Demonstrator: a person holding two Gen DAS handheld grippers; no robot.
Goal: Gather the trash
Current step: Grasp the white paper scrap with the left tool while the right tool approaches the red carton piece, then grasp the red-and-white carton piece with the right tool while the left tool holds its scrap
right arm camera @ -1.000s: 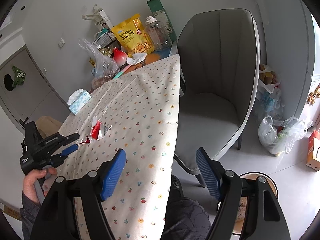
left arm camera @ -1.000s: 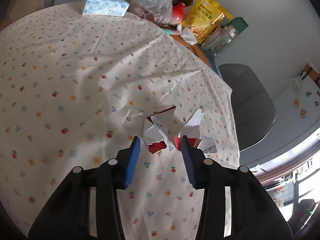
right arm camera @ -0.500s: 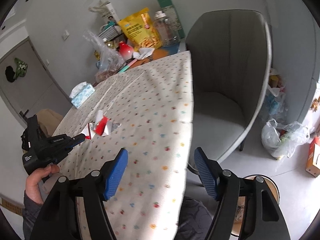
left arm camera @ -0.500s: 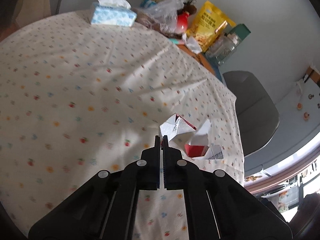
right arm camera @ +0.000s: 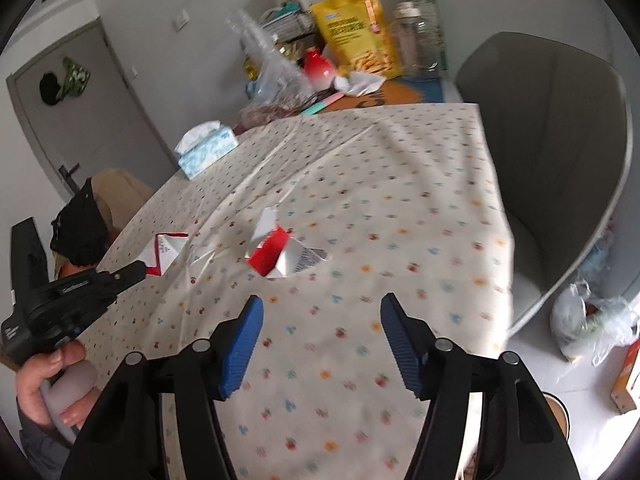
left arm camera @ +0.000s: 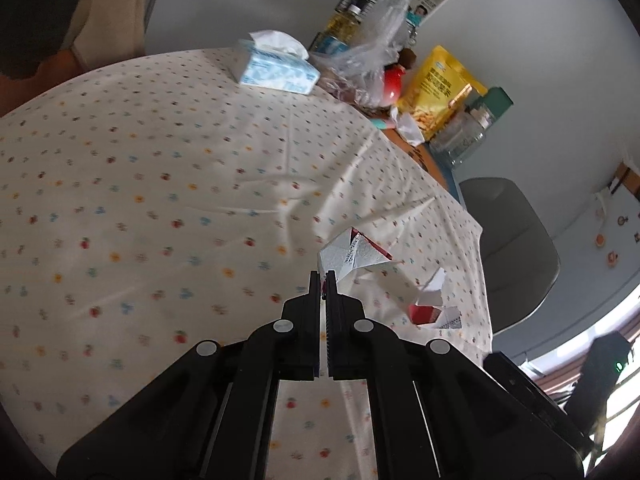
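From the left wrist, the left gripper point(left arm camera: 324, 276) pinches a torn red-and-white paper carton piece point(left arm camera: 347, 255) above the floral-clothed surface point(left arm camera: 160, 200); another torn red-and-white scrap point(left arm camera: 430, 308) lies just beyond it.

From the right wrist, the right gripper point(right arm camera: 320, 336) hangs spread wide, near that scrap point(right arm camera: 282, 256).

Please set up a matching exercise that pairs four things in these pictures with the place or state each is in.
Things:
1. left gripper
2. right gripper
3. tissue box
4. torn red carton piece

Places or states:
a. lying loose on the flowered tablecloth
b. jaws wide apart, holding nothing
c. at the table's far end, beside the clear plastic bag
d. jaws closed on a folded white and red scrap

Pairs: 1-d, 2-b, 3-c, 4-a
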